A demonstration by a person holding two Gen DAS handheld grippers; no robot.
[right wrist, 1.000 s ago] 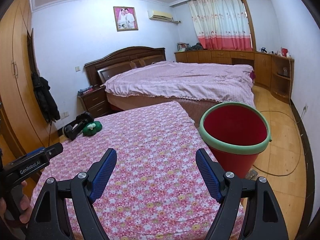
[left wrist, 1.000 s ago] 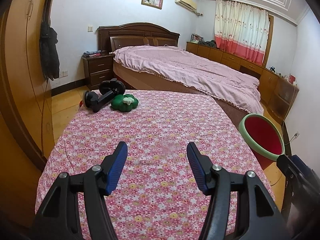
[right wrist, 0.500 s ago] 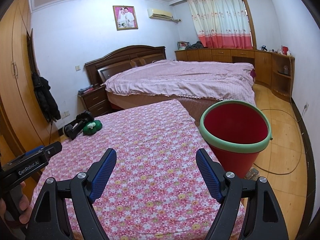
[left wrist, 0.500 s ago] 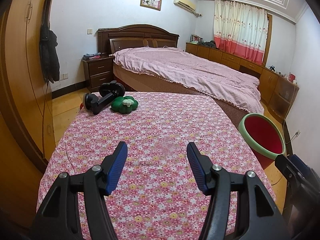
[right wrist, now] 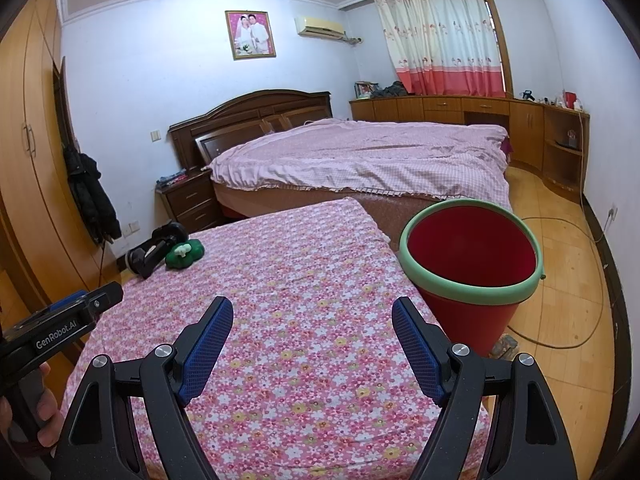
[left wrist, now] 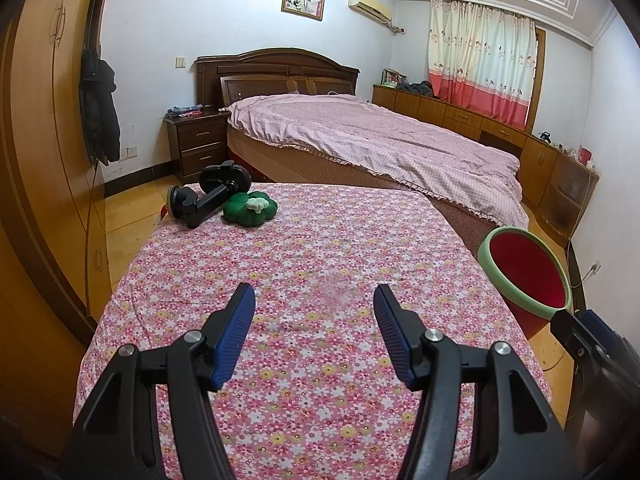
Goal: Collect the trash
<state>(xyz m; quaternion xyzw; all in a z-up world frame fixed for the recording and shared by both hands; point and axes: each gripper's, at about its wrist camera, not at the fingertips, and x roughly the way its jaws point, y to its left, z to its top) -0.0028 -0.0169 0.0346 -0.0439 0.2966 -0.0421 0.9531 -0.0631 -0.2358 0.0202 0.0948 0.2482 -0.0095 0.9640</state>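
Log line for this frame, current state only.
left gripper: open, empty | right gripper: open, empty | green flower-shaped item, black holder: far table corner | red bin: beside table

Pink-quilted bed (left wrist: 372,144), nightstand (left wrist: 198,146), wardrobe (left wrist: 44,120).

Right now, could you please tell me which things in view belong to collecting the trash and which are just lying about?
For the job:
- green flower-shaped item on the far end of the floral table
- black holder beside it
- red bin at the table's right
- left tool and right tool, both open and empty

Just lying about:
- bed
- nightstand
- hanging jacket
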